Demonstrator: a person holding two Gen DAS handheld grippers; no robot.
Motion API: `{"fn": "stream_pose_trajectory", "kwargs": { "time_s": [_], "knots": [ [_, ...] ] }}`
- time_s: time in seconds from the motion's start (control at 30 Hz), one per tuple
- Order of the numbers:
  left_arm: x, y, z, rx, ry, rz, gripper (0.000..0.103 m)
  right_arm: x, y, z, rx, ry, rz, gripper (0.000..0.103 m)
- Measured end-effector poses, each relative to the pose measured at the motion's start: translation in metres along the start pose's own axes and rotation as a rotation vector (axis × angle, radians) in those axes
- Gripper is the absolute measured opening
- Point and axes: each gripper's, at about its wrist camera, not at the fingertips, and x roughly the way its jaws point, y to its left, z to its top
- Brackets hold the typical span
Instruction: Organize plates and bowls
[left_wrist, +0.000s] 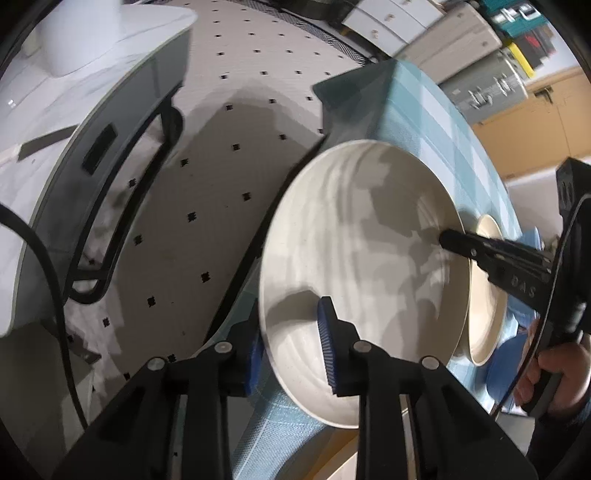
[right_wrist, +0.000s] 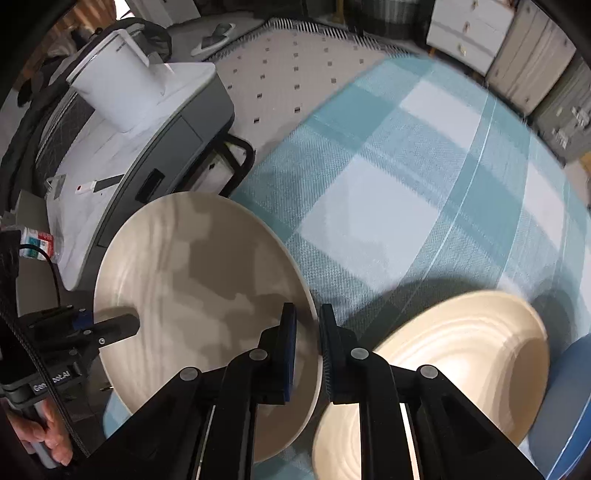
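A large cream plate lies near the corner of the teal checked tablecloth. My left gripper straddles the plate's near rim, one blue pad on the plate's face and the other outside the rim, shut on it. My right gripper is shut on the opposite rim of the same plate, one pad on top and one outside. In the left wrist view the right gripper reaches in from the right. In the right wrist view the left gripper shows at the left rim. A second cream dish sits just right of the plate.
A blue plate lies at the far right, partly under the cream dish. A white side cabinet carrying a white container stands left of the table. A dotted rug covers the floor. Drawer units line the back.
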Motion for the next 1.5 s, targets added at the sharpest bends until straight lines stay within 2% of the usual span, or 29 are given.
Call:
{"fn": "stream_pose_trajectory", "kwargs": {
  "time_s": [0.1, 0.53, 0.83, 0.93, 1.07, 1.1, 1.33, 1.5],
  "knots": [
    [0.000, 0.003, 0.007, -0.013, 0.022, -0.027, 0.021, -0.001, -0.005, 0.001, 0.003, 0.005, 0.003, 0.012],
    [-0.013, -0.002, 0.010, 0.022, -0.009, 0.014, 0.021, -0.007, -0.002, 0.003, 0.012, 0.001, -0.007, 0.012],
    [-0.008, 0.001, 0.010, 0.002, 0.000, 0.021, 0.021, -0.007, -0.005, 0.005, 0.029, 0.009, 0.004, 0.012],
    [-0.004, 0.000, 0.010, 0.025, 0.009, 0.065, 0.020, -0.003, -0.005, 0.004, 0.031, 0.012, -0.001, 0.010],
    [-0.007, -0.005, 0.011, 0.073, -0.019, 0.130, 0.019, 0.002, -0.003, 0.006, 0.023, 0.023, -0.015, 0.009],
    [-0.007, -0.006, 0.011, 0.086, -0.020, 0.131, 0.016, 0.002, -0.002, 0.006, 0.019, 0.023, -0.019, 0.009],
    [-0.009, 0.001, 0.010, 0.103, -0.012, 0.108, 0.012, 0.001, -0.002, 0.005, 0.024, 0.016, -0.009, 0.009],
    [-0.009, -0.001, 0.010, 0.108, 0.007, 0.109, 0.011, 0.001, -0.009, 0.001, 0.061, 0.027, 0.048, 0.008]
  ]
}}
